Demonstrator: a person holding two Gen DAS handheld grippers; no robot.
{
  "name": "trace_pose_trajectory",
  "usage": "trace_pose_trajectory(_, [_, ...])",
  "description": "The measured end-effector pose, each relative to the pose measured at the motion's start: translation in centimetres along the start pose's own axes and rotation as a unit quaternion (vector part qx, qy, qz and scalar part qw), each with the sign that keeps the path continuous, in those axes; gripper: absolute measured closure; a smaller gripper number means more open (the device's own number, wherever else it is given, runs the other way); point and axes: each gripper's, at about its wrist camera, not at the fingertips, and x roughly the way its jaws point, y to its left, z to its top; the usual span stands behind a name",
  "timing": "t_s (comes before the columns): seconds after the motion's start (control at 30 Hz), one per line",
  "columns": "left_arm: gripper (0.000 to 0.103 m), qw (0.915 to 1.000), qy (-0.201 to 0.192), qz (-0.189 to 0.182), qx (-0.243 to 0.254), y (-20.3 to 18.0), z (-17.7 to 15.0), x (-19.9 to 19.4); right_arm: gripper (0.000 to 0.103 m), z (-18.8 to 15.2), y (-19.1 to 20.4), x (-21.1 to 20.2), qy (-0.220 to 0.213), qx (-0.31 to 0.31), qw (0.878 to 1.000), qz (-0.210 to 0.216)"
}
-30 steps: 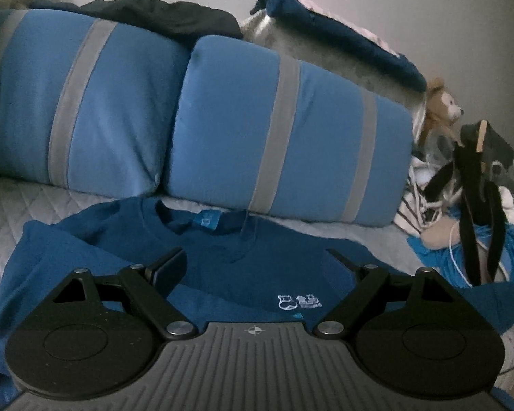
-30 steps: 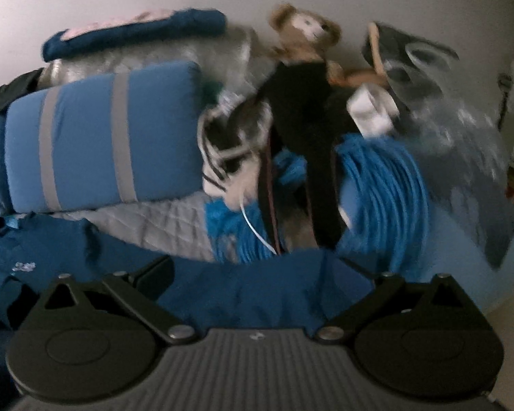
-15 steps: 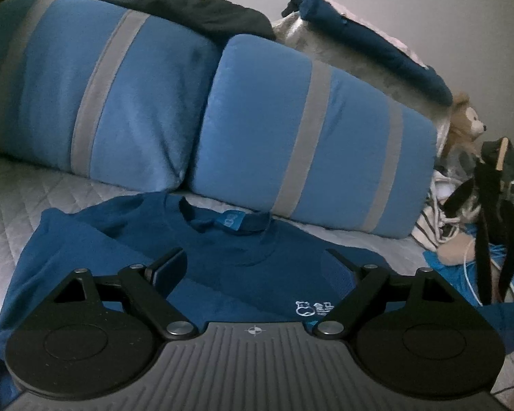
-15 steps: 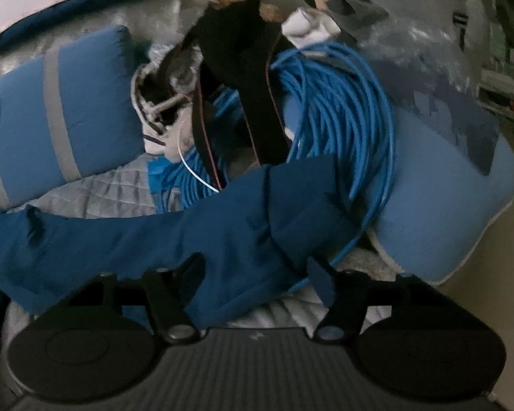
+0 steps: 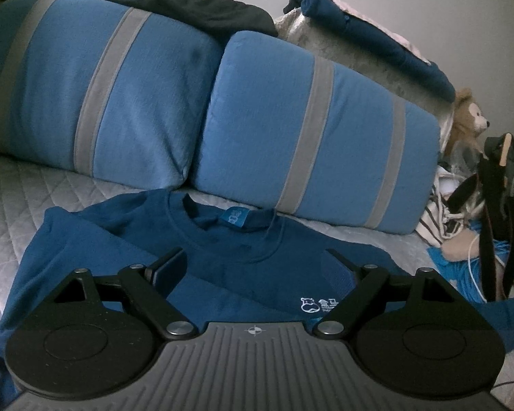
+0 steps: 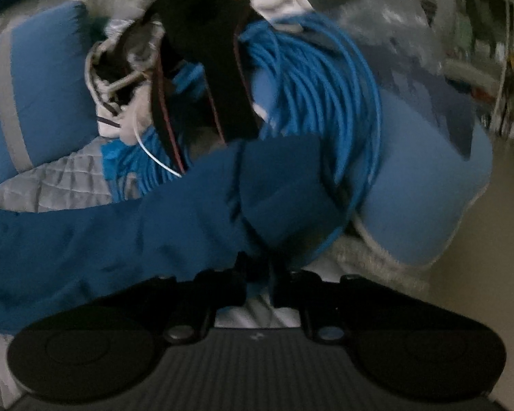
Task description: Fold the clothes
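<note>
A dark blue long-sleeved sweatshirt point(image 5: 229, 263) lies face up on the quilted bed, collar toward the pillows, a small white print on its chest. My left gripper point(image 5: 253, 267) is open and empty, hovering over the shirt's chest. In the right wrist view the shirt's sleeve point(image 6: 188, 212) stretches across the bed toward a coil of blue cable. My right gripper point(image 6: 258, 270) is shut on the sleeve's lower edge near the cuff.
Two blue pillows with grey stripes point(image 5: 308, 157) stand behind the shirt. A coil of blue cable point(image 6: 318, 89), black straps point(image 6: 202, 68), a teddy bear point(image 5: 467, 120) and a light blue cushion point(image 6: 428, 185) crowd the right side. The bed edge and floor point(image 6: 490, 274) lie far right.
My right gripper has moved down onto the sleeve and closed on its edge. My left gripper has drifted slightly nearer the collar, still open.
</note>
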Motion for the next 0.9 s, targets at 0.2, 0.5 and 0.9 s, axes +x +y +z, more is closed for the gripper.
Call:
trace_pose_trajectory(0.2, [0.017,1.0,0.004,-0.001,0.002,0.3,-0.1,0.1,0.095,1.5,4.0,-3.1,-0.061,-0.099,0.993,0.01])
trace_pose_trajectory(0.5, [0.017,0.9999,0.005,0.009,0.011,0.3,-0.1,0.3,0.095,2.6,11.3,-6.1,-0.122,-0.217,0.967,0.061])
trace_pose_trajectory(0.9, [0.017,0.9982,0.001,0.013,0.058,-0.9,-0.4,0.9,0.095,1.5,20.7,-9.2,-0.148,-0.297,0.928,0.169])
